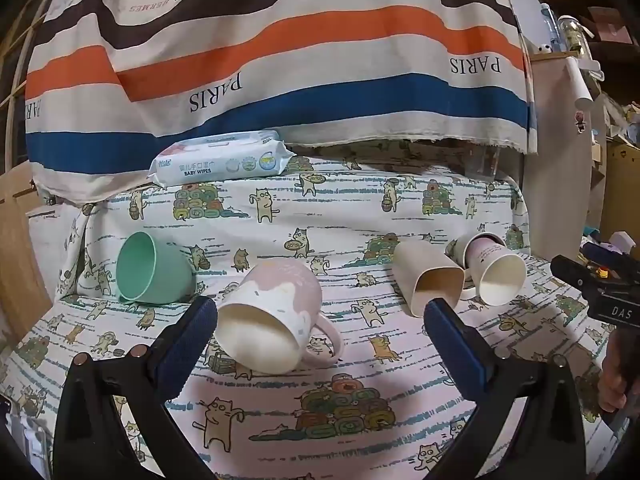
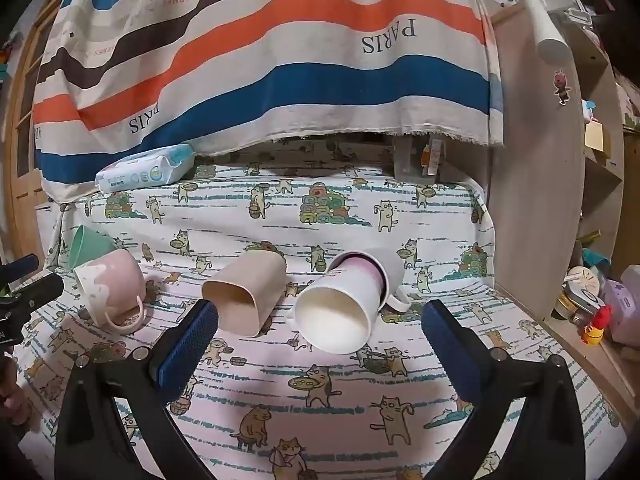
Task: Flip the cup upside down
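While both hand-held grippers [image 1: 320, 320] [image 2: 320, 320] gape empty, pink-and-white handled cup [image 1: 276, 316] on its side, mouth forward.

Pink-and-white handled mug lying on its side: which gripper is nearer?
Left. The left gripper is open right in front of the pink-and-white handled mug; the right gripper faces the white cup, further right.

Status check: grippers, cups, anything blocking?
Left gripper open, lined up on pink mug. Right gripper open, facing white cup. All four cups on sides. Nothing blocking.
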Available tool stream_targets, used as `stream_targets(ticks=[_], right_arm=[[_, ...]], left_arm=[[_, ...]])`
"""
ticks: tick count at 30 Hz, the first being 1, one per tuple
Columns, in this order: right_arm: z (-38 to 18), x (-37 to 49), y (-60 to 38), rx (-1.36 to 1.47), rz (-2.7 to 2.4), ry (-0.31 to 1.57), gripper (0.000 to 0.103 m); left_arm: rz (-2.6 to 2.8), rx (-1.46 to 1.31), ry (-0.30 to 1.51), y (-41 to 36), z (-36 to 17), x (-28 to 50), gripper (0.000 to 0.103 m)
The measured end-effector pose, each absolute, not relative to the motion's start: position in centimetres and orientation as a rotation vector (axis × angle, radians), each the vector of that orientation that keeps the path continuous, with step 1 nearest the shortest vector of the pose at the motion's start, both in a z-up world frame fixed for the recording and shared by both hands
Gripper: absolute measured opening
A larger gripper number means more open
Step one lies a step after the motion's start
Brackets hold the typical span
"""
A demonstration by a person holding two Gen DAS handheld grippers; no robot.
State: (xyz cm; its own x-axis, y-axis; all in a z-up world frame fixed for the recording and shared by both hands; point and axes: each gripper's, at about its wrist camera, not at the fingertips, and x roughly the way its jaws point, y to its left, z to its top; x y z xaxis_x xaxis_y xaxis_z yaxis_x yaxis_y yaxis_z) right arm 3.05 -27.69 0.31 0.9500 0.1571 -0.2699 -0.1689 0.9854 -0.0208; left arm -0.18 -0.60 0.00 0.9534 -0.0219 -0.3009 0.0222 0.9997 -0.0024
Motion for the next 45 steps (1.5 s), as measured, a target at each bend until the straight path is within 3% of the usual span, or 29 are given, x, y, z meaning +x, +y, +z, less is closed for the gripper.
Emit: stream_targets(ticks=[45], right_arm=[[0.32, 3.14, -27.63, -0.048, 0.169, 0.274, 0.103]], left_arm=[[-0.078, 0.006, 0.307, -0.71, 0.08, -0.30, 0.103]])
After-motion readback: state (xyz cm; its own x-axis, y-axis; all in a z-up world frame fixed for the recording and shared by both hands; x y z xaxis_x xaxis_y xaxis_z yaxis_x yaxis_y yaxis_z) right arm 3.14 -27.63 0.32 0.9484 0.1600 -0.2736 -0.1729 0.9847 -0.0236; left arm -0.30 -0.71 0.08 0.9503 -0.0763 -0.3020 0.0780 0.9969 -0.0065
